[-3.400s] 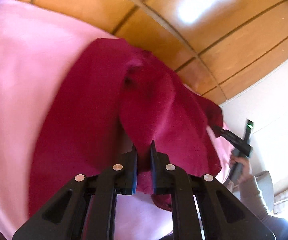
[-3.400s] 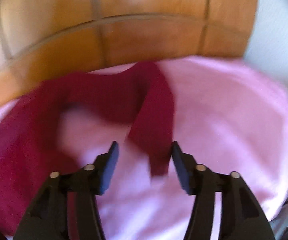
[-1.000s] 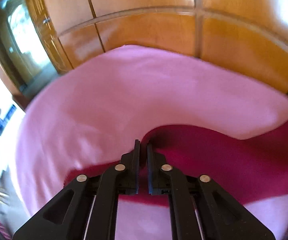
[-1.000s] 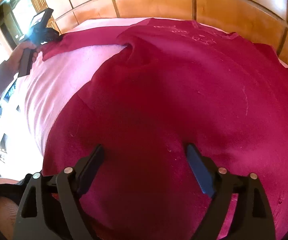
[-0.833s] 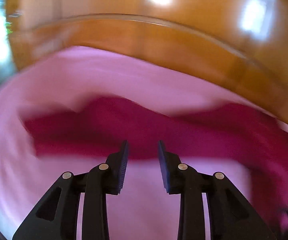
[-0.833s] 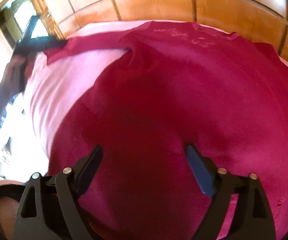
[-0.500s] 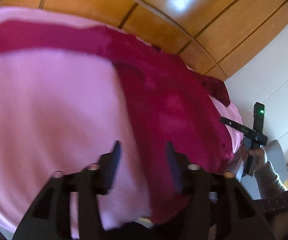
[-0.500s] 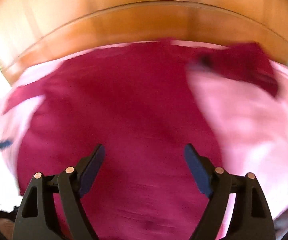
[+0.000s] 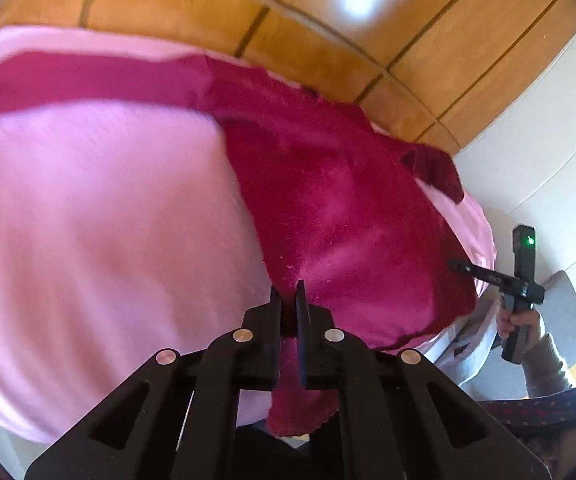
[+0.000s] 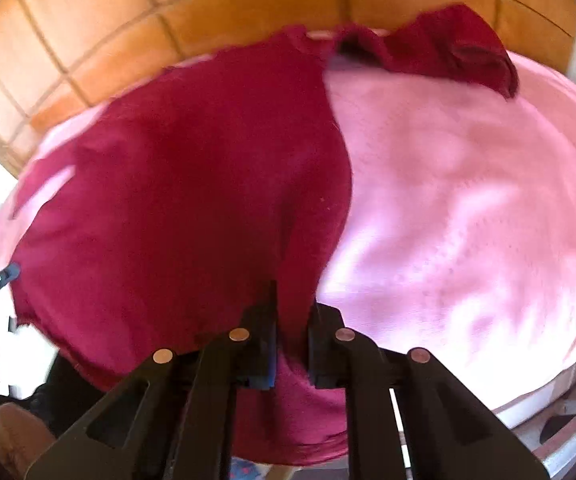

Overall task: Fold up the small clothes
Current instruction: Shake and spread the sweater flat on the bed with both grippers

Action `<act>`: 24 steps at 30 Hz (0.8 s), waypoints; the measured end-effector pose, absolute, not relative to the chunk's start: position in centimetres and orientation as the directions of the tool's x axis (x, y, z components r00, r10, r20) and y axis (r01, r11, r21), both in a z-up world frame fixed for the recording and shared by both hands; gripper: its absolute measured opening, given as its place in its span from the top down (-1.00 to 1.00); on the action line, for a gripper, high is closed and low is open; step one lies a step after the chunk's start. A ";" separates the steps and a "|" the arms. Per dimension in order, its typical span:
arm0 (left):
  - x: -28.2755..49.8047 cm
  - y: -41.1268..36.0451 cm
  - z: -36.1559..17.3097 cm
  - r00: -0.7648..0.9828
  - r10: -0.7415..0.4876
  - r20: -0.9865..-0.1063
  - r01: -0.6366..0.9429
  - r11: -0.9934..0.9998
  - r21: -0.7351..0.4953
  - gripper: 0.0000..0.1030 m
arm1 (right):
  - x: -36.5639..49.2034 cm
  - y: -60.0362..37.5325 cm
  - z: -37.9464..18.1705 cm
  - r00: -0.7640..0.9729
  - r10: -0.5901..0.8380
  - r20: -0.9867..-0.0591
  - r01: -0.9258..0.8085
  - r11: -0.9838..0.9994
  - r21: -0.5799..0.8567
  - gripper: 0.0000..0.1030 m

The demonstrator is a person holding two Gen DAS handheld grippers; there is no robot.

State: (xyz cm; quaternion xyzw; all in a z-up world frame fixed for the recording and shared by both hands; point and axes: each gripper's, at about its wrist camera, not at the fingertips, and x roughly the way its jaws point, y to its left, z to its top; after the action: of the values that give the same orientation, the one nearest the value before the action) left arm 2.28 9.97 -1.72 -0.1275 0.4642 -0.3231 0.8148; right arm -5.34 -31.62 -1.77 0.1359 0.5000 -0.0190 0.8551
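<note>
A dark red long-sleeved top (image 9: 327, 208) lies spread on a pink cloth-covered surface (image 9: 100, 216). One sleeve (image 9: 68, 80) stretches far left, the other sleeve (image 10: 455, 52) lies bunched at the far right. My left gripper (image 9: 289, 298) is shut on the top's near left hem corner. My right gripper (image 10: 292, 300) is shut on the top's (image 10: 192, 184) near right hem corner. The right gripper also shows in the left wrist view (image 9: 487, 276), held in a hand.
The pink surface (image 10: 467, 200) ends near me, and the hem hangs over that edge. An orange panelled wall (image 9: 327, 12) runs along the far side. A white wall (image 9: 547, 140) stands to the right.
Both grippers were open half a second ago and have now closed on the hem corners. Earlier the left gripper let go of the left sleeve and swung back to the hem.
</note>
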 end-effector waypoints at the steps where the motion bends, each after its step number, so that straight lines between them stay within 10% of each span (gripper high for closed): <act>1: 2.2 10.4 -1.2 0.364 -0.645 -0.672 0.409 0.759 -0.507 0.91 | -5.9 -30.9 -1.2 0.515 0.127 -0.848 0.149 0.961 0.235 0.82; 15: -0.1 12.2 -4.1 0.334 -0.498 -0.801 0.266 0.864 -0.427 0.90 | -8.2 -28.4 -5.9 0.315 0.136 -0.939 0.083 0.982 0.170 0.78; 19: 0.9 12.9 -1.2 0.460 -0.460 -0.759 0.269 0.887 -0.374 0.27 | -7.4 -30.0 -4.4 0.414 0.160 -0.896 0.169 0.954 0.249 0.17; 24: 4.0 9.2 -0.5 0.521 -0.458 -0.720 0.306 0.888 -0.343 0.19 | -3.9 -35.4 -3.8 0.533 0.088 -0.841 0.347 0.884 0.312 0.05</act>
State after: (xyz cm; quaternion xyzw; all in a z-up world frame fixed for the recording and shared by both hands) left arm 3.97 9.17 -0.50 -0.0869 0.4370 -0.2202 0.8677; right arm -3.87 -35.39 -3.80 0.2280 0.4770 -0.0766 0.8454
